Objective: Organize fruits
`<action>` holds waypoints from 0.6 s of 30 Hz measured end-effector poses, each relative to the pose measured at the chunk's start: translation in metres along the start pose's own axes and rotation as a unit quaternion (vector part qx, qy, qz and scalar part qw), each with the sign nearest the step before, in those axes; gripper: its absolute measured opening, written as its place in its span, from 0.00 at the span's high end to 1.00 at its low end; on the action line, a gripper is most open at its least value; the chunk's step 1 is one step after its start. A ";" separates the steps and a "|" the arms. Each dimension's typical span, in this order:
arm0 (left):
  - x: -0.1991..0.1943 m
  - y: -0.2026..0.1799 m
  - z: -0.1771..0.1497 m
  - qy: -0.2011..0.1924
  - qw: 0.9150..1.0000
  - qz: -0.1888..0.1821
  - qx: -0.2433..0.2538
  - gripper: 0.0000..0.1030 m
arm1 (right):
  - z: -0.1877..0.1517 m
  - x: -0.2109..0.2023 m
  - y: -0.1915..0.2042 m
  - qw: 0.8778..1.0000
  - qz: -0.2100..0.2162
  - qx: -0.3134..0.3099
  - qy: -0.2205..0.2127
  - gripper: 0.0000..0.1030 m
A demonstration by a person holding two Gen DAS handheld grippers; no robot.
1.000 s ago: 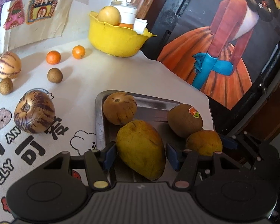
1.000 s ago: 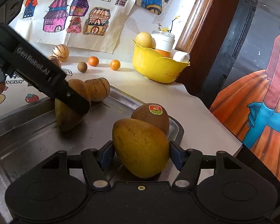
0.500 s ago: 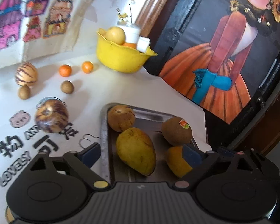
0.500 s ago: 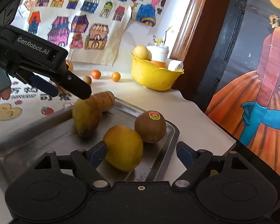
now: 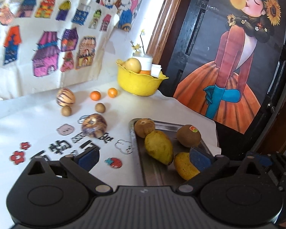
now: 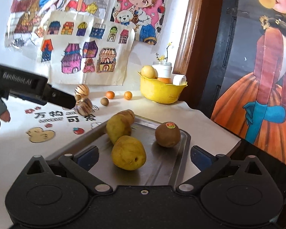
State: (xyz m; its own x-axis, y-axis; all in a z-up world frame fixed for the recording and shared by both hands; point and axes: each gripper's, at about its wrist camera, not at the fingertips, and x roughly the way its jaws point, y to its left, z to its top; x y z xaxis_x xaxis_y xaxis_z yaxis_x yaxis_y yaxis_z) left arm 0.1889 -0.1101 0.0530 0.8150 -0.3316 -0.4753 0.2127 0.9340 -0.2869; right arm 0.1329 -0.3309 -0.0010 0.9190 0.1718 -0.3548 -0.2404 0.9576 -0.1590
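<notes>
The left gripper [image 5: 144,157] is spread wide, its jaws having just been opening; nothing is held, whereas a second ago a yellow mango [image 5: 158,146] was between the pads. The mango now lies released on the metal tray [image 5: 138,152]. The right gripper [image 6: 145,155] is likewise opened, empty, and drawn back from a yellow pear [image 6: 128,152] on the tray.

Metal tray [image 6: 183,143] holds two yellow mangoes [image 6: 128,152], a stickered kiwi [image 6: 167,134] and a tan striped melon [image 5: 144,127]; other fruits lie loose on the tablecloth [image 5: 47,122].
</notes>
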 end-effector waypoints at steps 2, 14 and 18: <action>-0.012 0.002 -0.006 -0.006 1.000 0.005 0.002 0.01 | -0.002 -0.010 0.004 1.000 0.001 0.007 -0.001 0.01; -0.062 0.014 -0.040 -0.018 0.999 0.034 0.009 0.00 | -0.027 -0.057 0.023 0.998 -0.014 0.061 0.001 0.01; -0.076 0.017 -0.053 -0.033 0.998 0.056 0.015 0.00 | -0.037 -0.067 0.027 0.996 -0.022 0.082 0.006 0.01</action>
State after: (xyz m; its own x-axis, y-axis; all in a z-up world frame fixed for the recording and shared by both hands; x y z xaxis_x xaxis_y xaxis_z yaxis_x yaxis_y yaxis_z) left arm 0.1018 -0.0758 0.0399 0.8682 -0.2156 -0.4469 0.1328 0.9688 -0.2095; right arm 0.0529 -0.3248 -0.0155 0.9231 0.1277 -0.3627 -0.1455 0.9891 -0.0219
